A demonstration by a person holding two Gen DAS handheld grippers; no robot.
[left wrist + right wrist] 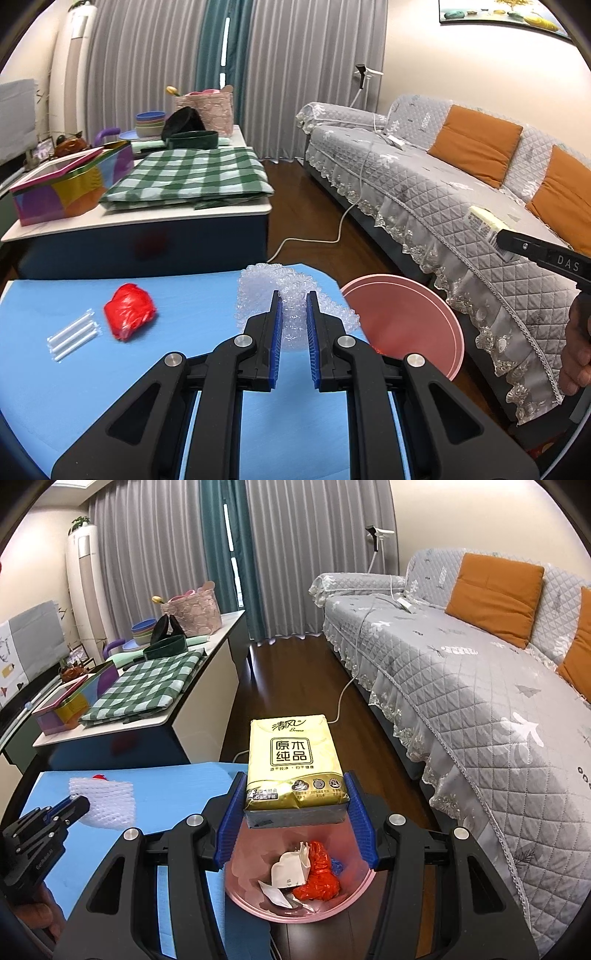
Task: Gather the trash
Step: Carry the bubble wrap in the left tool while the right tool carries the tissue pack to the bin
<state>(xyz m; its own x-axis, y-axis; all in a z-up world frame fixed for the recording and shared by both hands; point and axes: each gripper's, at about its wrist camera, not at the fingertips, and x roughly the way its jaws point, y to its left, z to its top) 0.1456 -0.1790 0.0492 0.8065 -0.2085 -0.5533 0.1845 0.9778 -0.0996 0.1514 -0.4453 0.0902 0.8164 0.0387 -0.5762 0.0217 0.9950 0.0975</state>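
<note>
Each hand-held gripper, left [294, 302] and right [295, 786], is a black plastic linkage frame with round silver screws at the pivots. The fingers [275, 332] carry ribbed blue pads. One arm bears white "DAS" lettering, another small white print. A bare hand [576, 354] shows, unsleeved.
</note>
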